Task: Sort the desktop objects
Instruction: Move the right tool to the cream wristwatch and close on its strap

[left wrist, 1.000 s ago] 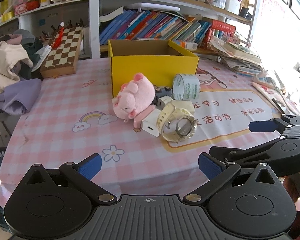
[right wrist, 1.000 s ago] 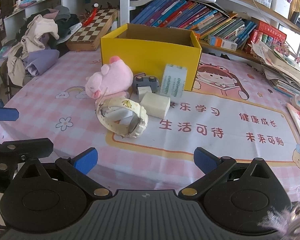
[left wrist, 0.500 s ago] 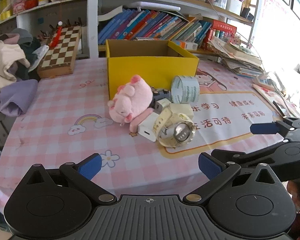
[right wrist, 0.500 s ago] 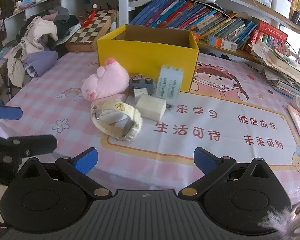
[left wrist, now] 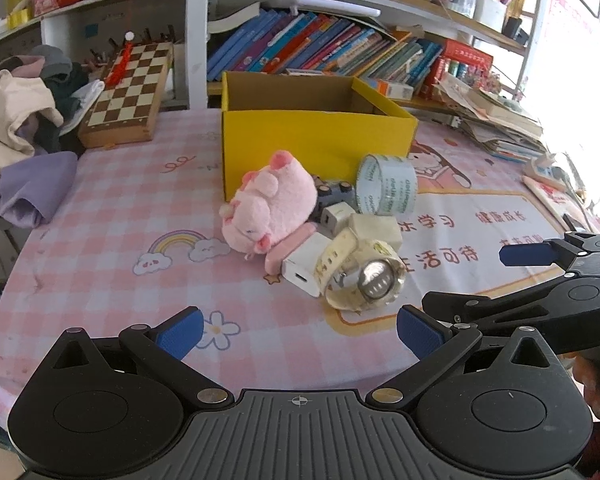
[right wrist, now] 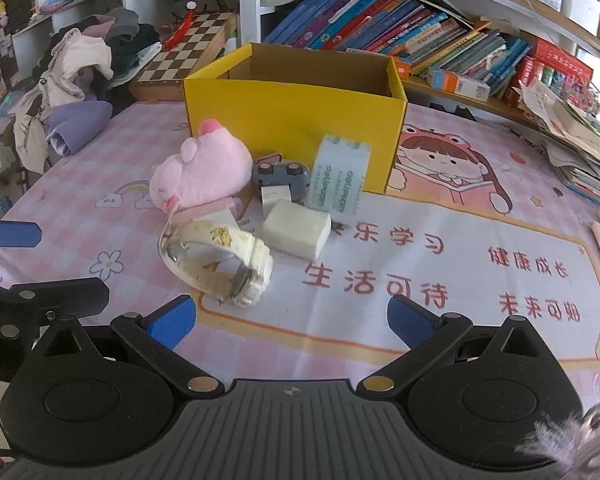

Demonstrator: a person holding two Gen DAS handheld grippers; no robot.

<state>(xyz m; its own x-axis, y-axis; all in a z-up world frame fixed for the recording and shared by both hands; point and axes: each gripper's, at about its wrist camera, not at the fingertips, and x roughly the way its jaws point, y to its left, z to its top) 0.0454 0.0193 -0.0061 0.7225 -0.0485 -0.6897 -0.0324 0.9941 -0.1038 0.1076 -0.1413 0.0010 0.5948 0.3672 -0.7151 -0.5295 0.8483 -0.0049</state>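
**Both grippers spread, hovering short of the pile**

Left gripper point(left wrist: 298, 332) and right gripper point(right wrist: 292, 320): fingers wide apart, nothing held, above the near table point(left wrist: 112, 216) edge. Items clustered just in front of the yellow box point(left wrist: 316, 140): pink plush point(left wrist: 272, 208), tape roll point(left wrist: 386, 186), cream watch point(left wrist: 364, 276), white charger point(left wrist: 304, 266), grey toy car point(right wrist: 280, 176), eraser block point(right wrist: 296, 230). Watch lies nearest both grippers, untouched.

"生活可待", "健康成长" on tablecloth point(right wrist: 440, 320); "deli" on tape roll point(right wrist: 337, 180)
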